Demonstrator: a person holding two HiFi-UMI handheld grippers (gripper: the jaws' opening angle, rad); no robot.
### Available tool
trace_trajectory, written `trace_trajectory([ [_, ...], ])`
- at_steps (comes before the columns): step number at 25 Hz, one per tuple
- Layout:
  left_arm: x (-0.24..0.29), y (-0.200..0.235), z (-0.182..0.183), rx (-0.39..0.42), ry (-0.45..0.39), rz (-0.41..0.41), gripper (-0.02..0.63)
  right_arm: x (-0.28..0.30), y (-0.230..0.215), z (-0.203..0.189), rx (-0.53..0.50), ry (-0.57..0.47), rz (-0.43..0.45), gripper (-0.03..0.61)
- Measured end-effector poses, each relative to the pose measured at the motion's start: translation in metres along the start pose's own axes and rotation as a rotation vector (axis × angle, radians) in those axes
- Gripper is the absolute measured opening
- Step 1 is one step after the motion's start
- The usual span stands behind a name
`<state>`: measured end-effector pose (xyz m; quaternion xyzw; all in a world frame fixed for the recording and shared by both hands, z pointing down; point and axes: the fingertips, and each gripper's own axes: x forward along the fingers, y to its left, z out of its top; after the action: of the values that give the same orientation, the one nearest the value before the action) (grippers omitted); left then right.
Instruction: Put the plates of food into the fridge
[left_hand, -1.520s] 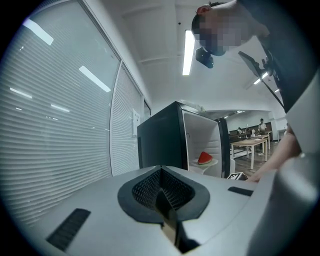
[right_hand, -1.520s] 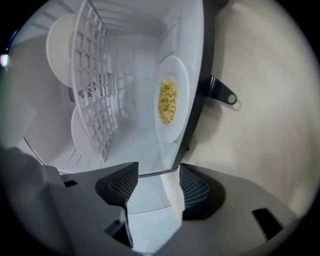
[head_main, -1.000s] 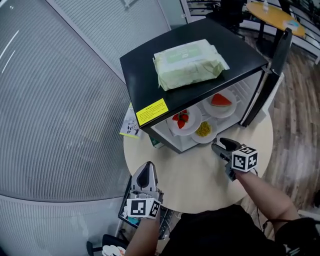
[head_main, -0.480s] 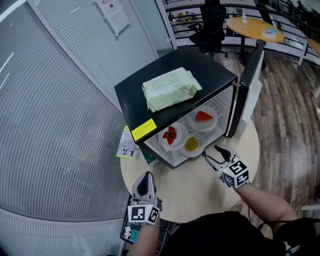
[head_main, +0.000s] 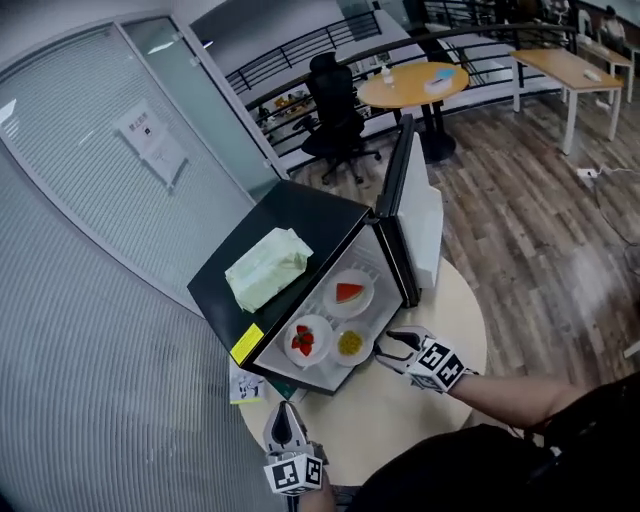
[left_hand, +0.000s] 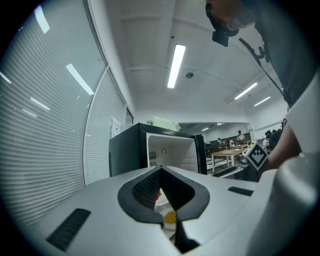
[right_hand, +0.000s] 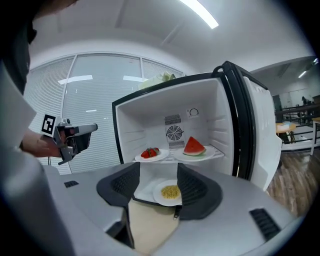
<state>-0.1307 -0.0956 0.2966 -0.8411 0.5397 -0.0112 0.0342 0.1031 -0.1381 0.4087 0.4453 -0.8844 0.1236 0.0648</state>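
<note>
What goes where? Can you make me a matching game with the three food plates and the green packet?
Things:
1. watermelon plate
2. strawberry plate
3. corn plate
4. green packet

Places (facing into the fridge):
A. lying on top of the fridge
B. on the fridge bottom, below the shelf
C. on the shelf, left side
D. on the shelf, right side

Right pairs: 1-D, 2-C, 3-B, 4-A
</note>
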Motion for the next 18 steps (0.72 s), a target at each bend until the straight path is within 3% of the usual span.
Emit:
trace_trajectory([
  [2, -0.001, -0.001, 0.000, 0.009, 0.004, -0.004, 0.005, -0.003, 0.000, 0.004, -0.016, -0.007, -0.003, 0.236],
  [3, -0.001, -0.002, 0.001, 0.014, 0.006, -0.005, 0.005, -0.004, 0.001, 0.006, -0.023, -0.007, -0.009, 0.190],
  [5, -0.001, -0.004, 0.002, 0.023, 0.015, -0.005, 0.005, -0.004, 0.000, 0.006, -0.027, 0.017, -0.019, 0.005],
  [18, -0.023, -0.020, 0.008, 0.021, -0.014, 0.068, 0.005, -0.016, -0.001, 0.002, -0.057, 0.023, -0.006, 0.005],
])
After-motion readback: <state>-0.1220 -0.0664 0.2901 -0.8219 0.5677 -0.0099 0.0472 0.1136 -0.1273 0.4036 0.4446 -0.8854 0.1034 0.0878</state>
